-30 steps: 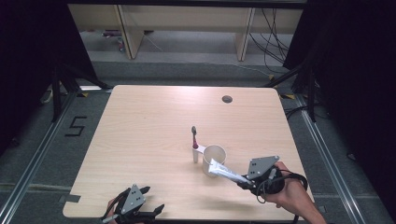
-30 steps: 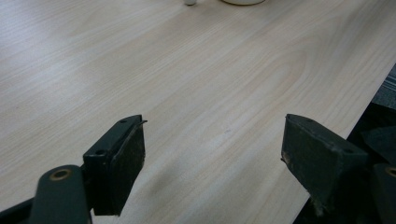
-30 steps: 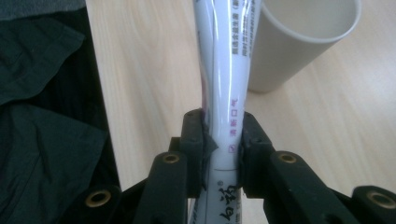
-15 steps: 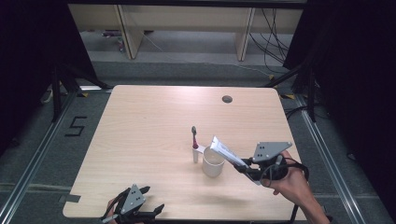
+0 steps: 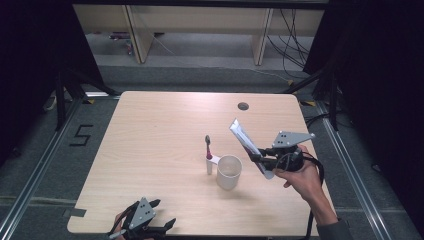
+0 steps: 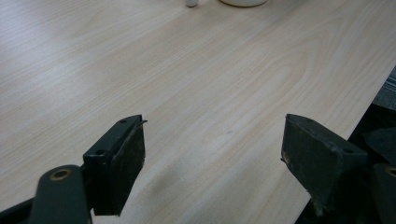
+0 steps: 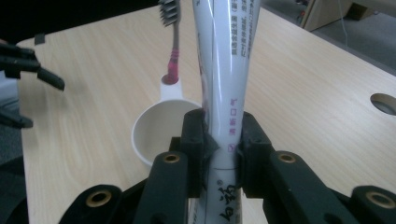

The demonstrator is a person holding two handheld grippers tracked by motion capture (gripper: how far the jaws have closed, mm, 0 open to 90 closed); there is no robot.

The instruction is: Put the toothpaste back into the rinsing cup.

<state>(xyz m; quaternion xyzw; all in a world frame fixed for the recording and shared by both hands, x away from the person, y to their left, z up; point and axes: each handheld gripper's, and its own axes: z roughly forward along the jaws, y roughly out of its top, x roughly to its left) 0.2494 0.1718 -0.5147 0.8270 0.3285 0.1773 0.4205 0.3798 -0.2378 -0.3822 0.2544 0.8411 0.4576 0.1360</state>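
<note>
A white toothpaste tube [image 5: 243, 138] with red and blue print stands tilted in the air, its flat end up and leaning left. My right gripper [image 5: 259, 159] is shut on its lower part, just right of a white cup [image 5: 229, 172]. In the right gripper view the pads [image 7: 194, 140] pinch the tube [image 7: 223, 70] from both sides, with the cup [image 7: 156, 128] behind it. A toothbrush [image 5: 208, 148] with a pink neck stands upright in a holder on the cup's left side. My left gripper [image 5: 150, 227] rests open at the table's near edge, and nothing is between its fingers [image 6: 122, 163].
The light wooden table [image 5: 165, 130] has a round cable hole [image 5: 243, 106] at the far right. Its near right edge [image 6: 359, 116] runs close to the left gripper. Dark floor and metal rails surround it, with wooden shelving behind.
The right gripper has lifted the toothpaste tube and carried it away from the person. The tube has swung from nearly flat beside the cup to steeply upright. The left gripper has stayed put.
</note>
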